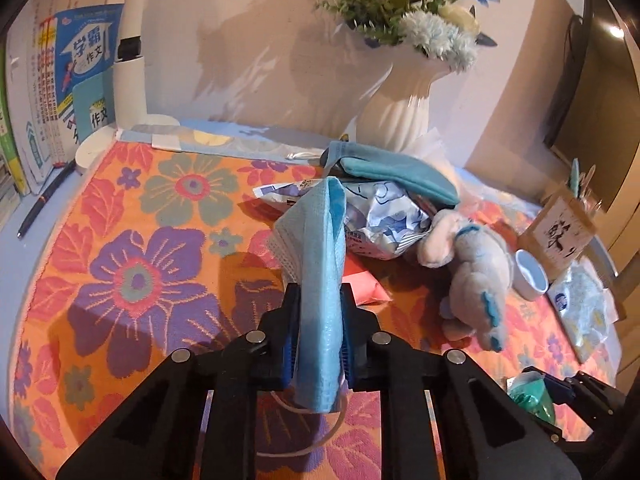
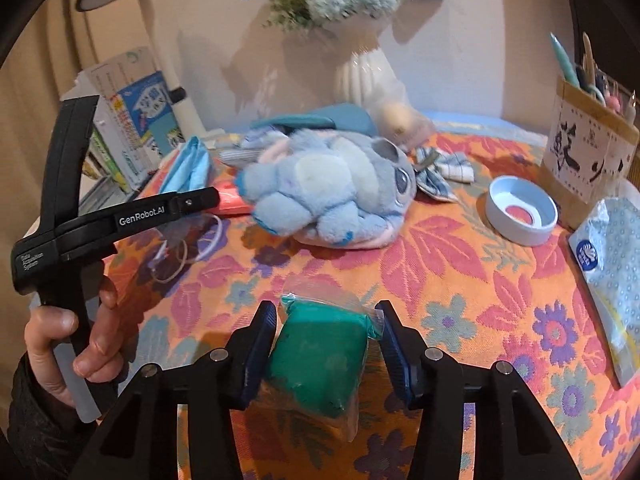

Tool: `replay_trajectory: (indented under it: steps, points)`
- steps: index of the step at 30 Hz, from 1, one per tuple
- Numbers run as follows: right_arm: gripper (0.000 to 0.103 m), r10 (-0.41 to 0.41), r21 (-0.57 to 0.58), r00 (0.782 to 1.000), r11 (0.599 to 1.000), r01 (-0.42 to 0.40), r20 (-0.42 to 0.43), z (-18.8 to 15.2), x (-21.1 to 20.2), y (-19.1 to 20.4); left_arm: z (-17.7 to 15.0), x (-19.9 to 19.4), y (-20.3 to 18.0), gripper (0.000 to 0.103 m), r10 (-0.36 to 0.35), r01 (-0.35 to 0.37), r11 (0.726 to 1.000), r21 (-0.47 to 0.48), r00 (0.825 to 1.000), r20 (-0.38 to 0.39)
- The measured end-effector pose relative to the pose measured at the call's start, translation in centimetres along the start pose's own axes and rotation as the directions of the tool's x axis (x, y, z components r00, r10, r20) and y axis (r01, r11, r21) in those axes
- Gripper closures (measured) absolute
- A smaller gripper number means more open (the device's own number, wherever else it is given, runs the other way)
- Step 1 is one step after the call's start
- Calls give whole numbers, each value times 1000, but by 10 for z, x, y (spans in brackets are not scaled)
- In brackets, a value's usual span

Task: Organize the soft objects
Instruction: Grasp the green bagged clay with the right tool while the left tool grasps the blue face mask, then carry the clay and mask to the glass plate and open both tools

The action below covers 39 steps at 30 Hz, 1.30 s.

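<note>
Left tool [image 1: 319, 320] is clamped on a blue face mask [image 1: 316, 264]; right tool [image 2: 326, 340] is pressed around a green bagged block [image 2: 320, 356].
Above the floral desk [image 2: 460, 280], a plush toy [image 2: 328, 192] is seen at 12 o'clock.

Beside the white vase [image 2: 368, 76], everything smears: a pale round thing [image 2: 400, 120] right of it is too blurred to name. The flowers [image 1: 412, 4] above the vase run off the top edge. In front of the vase, the blue mask [image 1: 320, 300] hides the left gripper's [image 1: 320, 320] inner pads.
</note>
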State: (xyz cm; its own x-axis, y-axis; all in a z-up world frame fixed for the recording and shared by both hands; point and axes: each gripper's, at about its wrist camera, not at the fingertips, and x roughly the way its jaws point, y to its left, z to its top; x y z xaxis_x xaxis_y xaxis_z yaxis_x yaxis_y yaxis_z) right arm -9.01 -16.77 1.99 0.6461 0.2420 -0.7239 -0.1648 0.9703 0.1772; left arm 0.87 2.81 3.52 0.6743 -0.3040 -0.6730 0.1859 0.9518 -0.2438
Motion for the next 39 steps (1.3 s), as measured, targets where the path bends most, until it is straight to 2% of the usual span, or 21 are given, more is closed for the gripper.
replay_trajectory:
  steps: [9,14,18,20,23,28,32,35,39]
  points:
    - [53,45,23,999,999,-45,31,-5,-14,-7,-27,-39,-17,88,-1,0,1000,14,1000,23]
    - [54,51,67,998,996,-53,42,-5,-30,-17,-25,-68,-38,88,-21,19,999,36,997,70]
    - [54,26,76,992,996,-35,121,5,-65,-26,-15,-91,-63,88,-41,32,997,76,992,123]
    - [54,-1,83,985,996,-14,170,12,-86,-31,-9,-102,-80,88,-82,68,993,95,986,147]
    - [54,-54,107,964,994,27,260,23,-125,-44,-3,-108,-105,88,-175,161,982,98,974,147]
    - [54,-138,132,927,986,97,349,33,-172,-63,4,-111,-169,88,-253,223,955,197,957,143]
    - [54,-214,166,892,973,159,399,35,-201,-86,14,-113,-229,88,-333,284,912,296,934,130]
    - [54,-282,214,864,954,208,418,37,-217,-114,23,-103,-277,88,-407,355,866,352,910,84]
    - [54,-359,296,838,922,250,410,35,-235,-158,27,-84,-325,88,-443,394,829,396,896,35]
